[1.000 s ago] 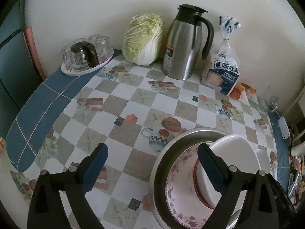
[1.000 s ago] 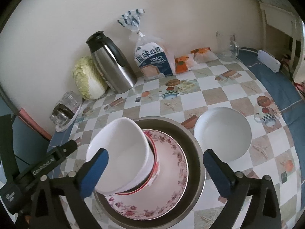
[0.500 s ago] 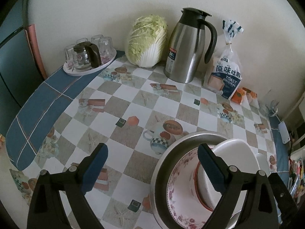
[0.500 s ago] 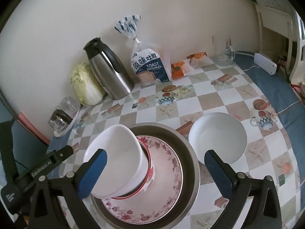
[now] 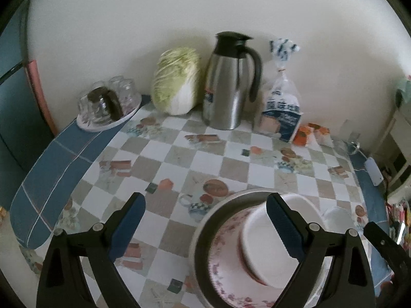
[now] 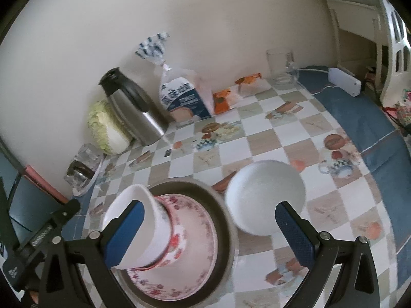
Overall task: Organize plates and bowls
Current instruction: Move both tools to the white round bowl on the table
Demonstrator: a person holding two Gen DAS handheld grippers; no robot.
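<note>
on the table (image 6: 262, 138), both claws gape wide over one metal basin (image 6: 226, 220), one floral plate (image 6: 195, 264), two white bowls.

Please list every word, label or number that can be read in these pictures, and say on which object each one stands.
"TOAST": faintly legible on the bread bag, below large Chinese characters too blurred to quote.
Small label on the steel thermos jug: too blurred to read.
Orange snack packets: print too small to read.
White print on the left gripper: not legible.

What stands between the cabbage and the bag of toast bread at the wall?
The steel thermos jug stands between the cabbage and the toast bag, close beside both. The left wrist view shows this most clearly.
</note>
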